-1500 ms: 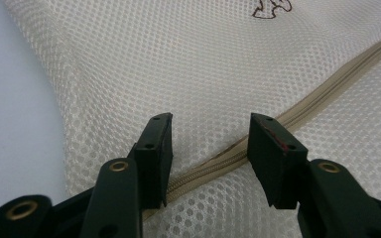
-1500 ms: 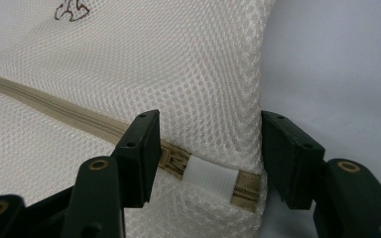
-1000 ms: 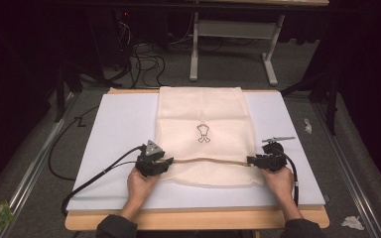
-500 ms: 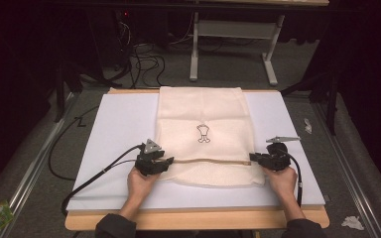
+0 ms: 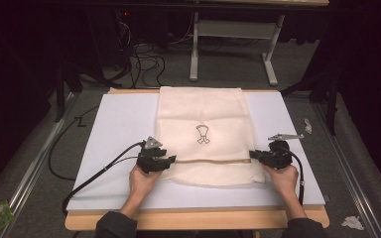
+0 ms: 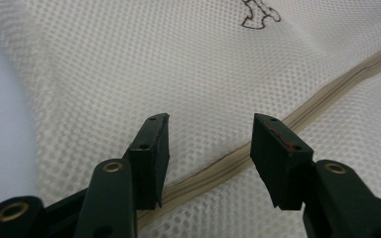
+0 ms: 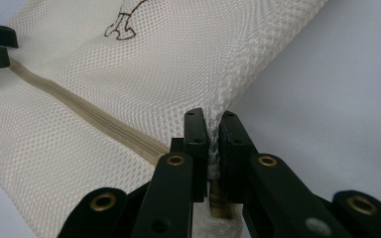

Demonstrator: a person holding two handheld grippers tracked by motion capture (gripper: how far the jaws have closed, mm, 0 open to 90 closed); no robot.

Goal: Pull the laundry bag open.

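So your right tool (image 7: 213,144) has just clamped down: a second back its jaws stood apart, now they're pressed together on the right edge of the mesh bag (image 5: 203,124), right where the zipper (image 7: 94,119) ends. That looks like your anchor for working the zipper. Your left tool (image 6: 208,148) has just been easing wider; its jaws are spread with the zipper line running between them, pads not touching anything. The bag lies flat in the middle of the white table (image 5: 114,124), near edge towards you, between both hands.
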